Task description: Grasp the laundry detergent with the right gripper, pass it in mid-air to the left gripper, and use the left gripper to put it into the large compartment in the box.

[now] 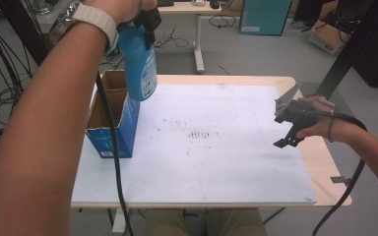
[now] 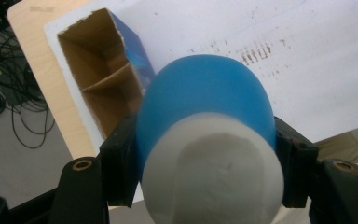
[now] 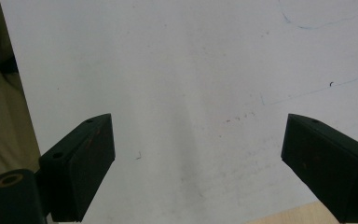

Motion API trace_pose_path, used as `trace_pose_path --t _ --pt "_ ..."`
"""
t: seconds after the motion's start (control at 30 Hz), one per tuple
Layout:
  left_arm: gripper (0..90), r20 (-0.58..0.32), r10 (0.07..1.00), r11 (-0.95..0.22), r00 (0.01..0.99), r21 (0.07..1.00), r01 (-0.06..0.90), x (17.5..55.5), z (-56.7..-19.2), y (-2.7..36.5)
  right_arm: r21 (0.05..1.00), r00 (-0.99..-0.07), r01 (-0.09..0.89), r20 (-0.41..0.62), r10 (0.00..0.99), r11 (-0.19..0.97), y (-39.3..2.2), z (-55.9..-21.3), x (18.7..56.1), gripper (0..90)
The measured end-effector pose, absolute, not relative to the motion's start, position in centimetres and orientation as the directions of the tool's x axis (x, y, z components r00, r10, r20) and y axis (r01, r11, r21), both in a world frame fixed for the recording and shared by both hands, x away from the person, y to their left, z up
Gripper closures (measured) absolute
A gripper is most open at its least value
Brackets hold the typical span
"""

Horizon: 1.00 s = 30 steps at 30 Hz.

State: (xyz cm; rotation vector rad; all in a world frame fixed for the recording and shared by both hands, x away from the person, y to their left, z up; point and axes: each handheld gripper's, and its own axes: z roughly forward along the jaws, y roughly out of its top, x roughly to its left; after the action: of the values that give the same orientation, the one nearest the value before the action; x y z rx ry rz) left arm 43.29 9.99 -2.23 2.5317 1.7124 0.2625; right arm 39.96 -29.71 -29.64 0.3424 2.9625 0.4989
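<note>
Blue bottle [image 1: 139, 61] clamped in left gripper [image 1: 146, 22] above open divided carton [image 1: 112, 115]; right gripper [image 3: 198, 163] wide.

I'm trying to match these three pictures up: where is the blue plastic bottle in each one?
High view: blue plastic bottle at upper left, hanging from the left tongs above the open blue cardboard box.
Left gripper view: centre, clamped, white cap nearest.
Right gripper view: not in it.
Shared landmark: the white sheet.
</note>
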Motion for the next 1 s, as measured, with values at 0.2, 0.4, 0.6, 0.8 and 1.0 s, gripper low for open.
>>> trace_pose_path --t 0.2,0.4,0.6,0.8,1.0 --pt "37.6 0.106 0.946 -0.320 0.306 0.158 0.934 43.4 -1.7 11.5 0.333 -0.971 0.188 -0.080 0.226 0.924 -29.6 -29.6 40.1 9.7" --pt "37.6 0.109 0.963 -0.260 0.245 0.157 0.953 43.4 -1.6 13.1 0.319 -0.974 0.177 -0.079 0.212 0.931 -29.6 -29.6 40.1 9.7" --pt "37.6 0.120 0.970 -0.228 0.210 0.170 0.959 43.6 -1.6 14.6 0.320 -0.975 0.176 -0.075 0.210 0.931 -29.6 -29.7 40.2 9.6" --pt "37.6 0.122 0.978 -0.191 0.171 0.182 0.964 43.8 -2.0 16.1 0.310 -0.973 0.190 -0.068 0.221 0.932 -29.6 -29.8 40.2 9.5" --pt "37.6 0.126 0.982 -0.161 0.139 0.184 0.970 43.9 -2.7 17.4 0.306 -0.971 0.195 -0.076 0.228 0.932 -29.7 -30.0 40.2 9.5"
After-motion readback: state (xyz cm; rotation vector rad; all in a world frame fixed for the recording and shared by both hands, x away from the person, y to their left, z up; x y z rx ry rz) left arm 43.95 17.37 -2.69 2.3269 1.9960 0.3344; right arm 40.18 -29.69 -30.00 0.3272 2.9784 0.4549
